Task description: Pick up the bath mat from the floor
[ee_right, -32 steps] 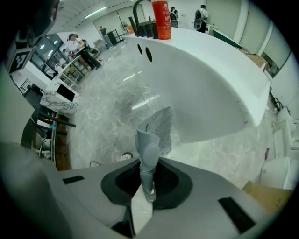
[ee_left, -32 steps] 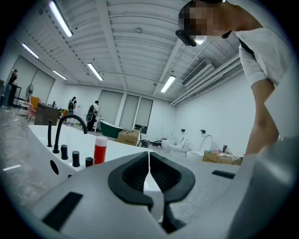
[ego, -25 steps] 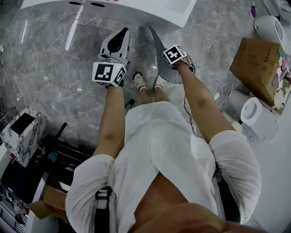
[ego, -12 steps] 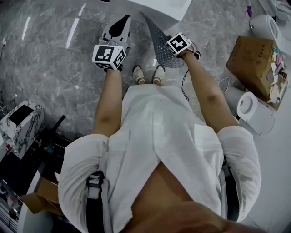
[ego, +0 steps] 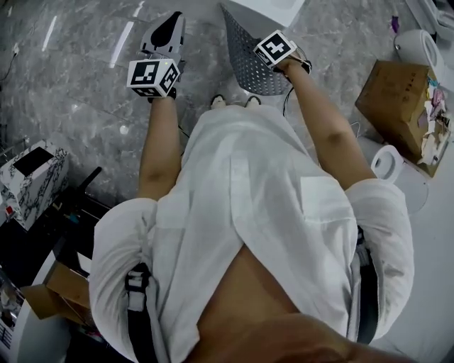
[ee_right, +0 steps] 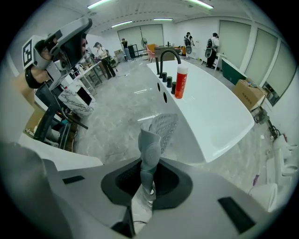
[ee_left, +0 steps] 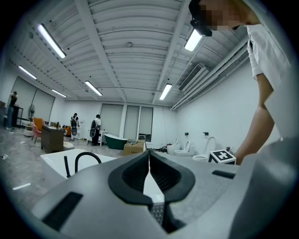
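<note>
We're seeing the right gripper [ee_right: 148, 181] clamping a fold of the grey bath mat [ee_right: 150, 142]. Its jaws are standing narrow, with the pads pressing on the mat from both sides. The mat is sticking out past the jaws, twisted. Its dotted far end is drooping over the marble floor [ee_right: 117, 126], beside the white bathtub [ee_right: 215, 116].

In the head view the mat [ego: 247, 60] is hanging in the air off the right gripper, just under its marker cube [ego: 275, 48]. It is showing up as a perforated grey sheet in front of the person's shoes, and the top corner is reaching toward the tub edge.

The left gripper [ee_left: 149, 155] is carrying nothing. Its jaws are sitting together, tips touching, with nothing between them. In the head view it [ego: 170, 21] is hovering over the floor to the left of the mat, apart from it, and pointing away from the person.

A black faucet [ee_right: 166, 58] and a red bottle [ee_right: 180, 81] are standing on the tub rim. A cardboard box [ego: 401, 106] is sitting on the floor to the person's right. A marble-patterned box [ego: 32, 186] is sitting to the left.
</note>
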Demonstrator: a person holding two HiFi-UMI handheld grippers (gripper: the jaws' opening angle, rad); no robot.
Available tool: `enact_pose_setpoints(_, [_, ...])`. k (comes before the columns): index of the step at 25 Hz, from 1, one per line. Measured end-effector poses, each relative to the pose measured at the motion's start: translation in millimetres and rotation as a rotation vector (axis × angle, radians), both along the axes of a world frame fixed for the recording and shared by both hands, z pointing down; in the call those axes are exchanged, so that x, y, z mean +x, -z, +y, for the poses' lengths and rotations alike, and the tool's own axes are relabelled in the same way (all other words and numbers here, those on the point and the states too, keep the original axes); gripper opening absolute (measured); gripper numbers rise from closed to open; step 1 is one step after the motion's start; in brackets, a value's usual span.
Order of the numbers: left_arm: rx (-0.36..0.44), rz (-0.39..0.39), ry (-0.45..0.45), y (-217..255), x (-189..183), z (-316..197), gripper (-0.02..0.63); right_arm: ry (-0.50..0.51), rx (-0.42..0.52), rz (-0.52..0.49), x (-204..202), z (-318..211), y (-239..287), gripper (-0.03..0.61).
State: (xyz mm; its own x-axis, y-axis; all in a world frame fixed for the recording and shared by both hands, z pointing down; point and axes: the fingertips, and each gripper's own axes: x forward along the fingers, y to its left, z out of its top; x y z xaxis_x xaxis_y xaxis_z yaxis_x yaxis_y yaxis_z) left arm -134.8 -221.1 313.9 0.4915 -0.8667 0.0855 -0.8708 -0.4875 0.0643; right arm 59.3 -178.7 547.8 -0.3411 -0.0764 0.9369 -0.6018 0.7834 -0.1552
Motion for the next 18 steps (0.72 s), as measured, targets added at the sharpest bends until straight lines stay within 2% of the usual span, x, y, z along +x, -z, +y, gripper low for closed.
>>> enact_pose_setpoints(5, [0.006, -0.035, 0.049, 6.2, -18.0, 8.3, 0.015, 0.036, -0.025, -0.029, -14.3, 5.3, 9.7, 0.061])
enact_pose_setpoints(13, [-0.007, -0.026, 0.153, -1.3, -49.9, 22.4, 0.015, 0.105, -0.053, -0.022, -32.8, 9.8, 6.2, 0.061])
enact_pose_setpoints(18, [-0.026, -0.018, 0.21, -8.8, -76.8, 37.8, 0.015, 0.209, -0.073, -0.02, -83.3, 15.3, 1.3, 0.061])
